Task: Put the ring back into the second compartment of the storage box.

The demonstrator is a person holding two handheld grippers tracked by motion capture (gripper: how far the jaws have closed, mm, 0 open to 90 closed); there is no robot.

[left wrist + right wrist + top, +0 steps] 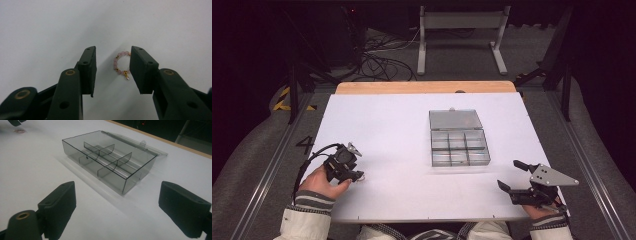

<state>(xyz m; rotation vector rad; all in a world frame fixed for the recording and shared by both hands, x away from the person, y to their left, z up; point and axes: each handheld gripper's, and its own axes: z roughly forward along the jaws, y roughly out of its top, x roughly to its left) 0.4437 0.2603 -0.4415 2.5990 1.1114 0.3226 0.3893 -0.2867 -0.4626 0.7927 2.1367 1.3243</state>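
Standing by the table [377,120], I saw the left gripper [357,162] held low over the white surface, tipped down, its jaws parted. Between those jaws, in the left gripper view, lay a small ring of pink beads [121,63] with gold spacers and a tiny dangling charm. It rested flat on the table, close against the inner face of the jaw on the right side of that view, well clear of the other jaw; whether it actually touched, I could not tell.

Ahead of the left gripper and off to its right sat a clear smoky plastic organiser box [459,147], its lid [455,119] swung open and lying flat behind it, the dividers inside marking out several compartments.

Further right, the right gripper [512,176] hovered near the table's near edge, jaws spread wide with nothing in them. From the right gripper view, the box [110,160] stood straight ahead of its jaws, a short way beyond them.
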